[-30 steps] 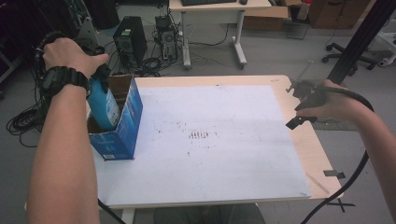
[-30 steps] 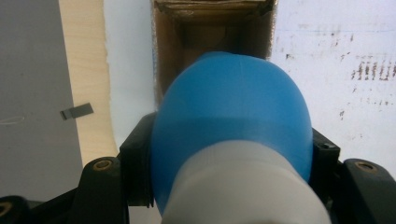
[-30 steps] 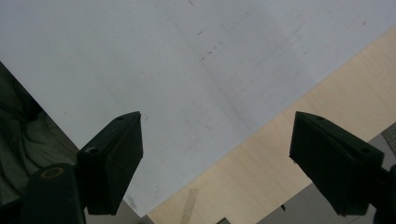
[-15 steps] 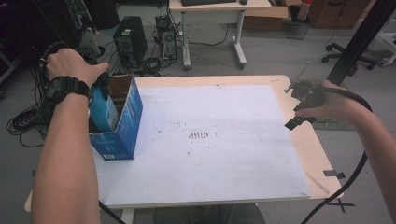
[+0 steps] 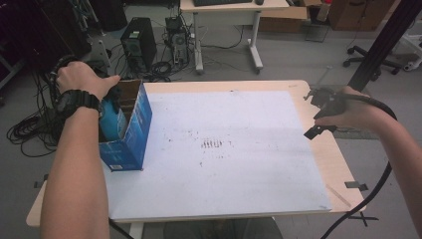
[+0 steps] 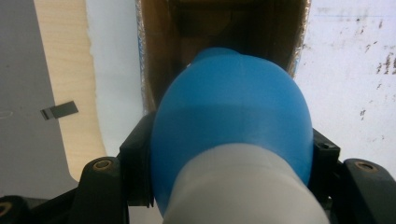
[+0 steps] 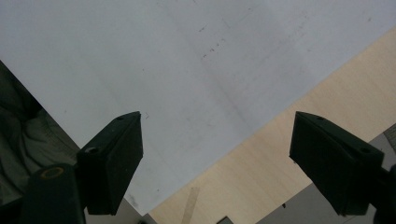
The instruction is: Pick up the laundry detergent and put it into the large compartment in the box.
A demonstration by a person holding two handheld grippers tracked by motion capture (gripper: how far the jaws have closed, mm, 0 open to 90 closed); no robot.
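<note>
Over the open top of the blue box (image 5: 127,132), the left gripper (image 6: 231,186) clamps a blue bulb (image 6: 231,126) that hangs partly inside the box, while far right of the box the right gripper (image 7: 215,163) gapes wide, holding nothing

The box (image 5: 130,130) stands on the table (image 5: 318,164) at its left edge, the bulb (image 6: 231,126) inside its open top.

A wooden table (image 5: 326,154) carries a white sheet (image 5: 239,159), seemingly stained, and a blue box (image 5: 130,134).
</note>
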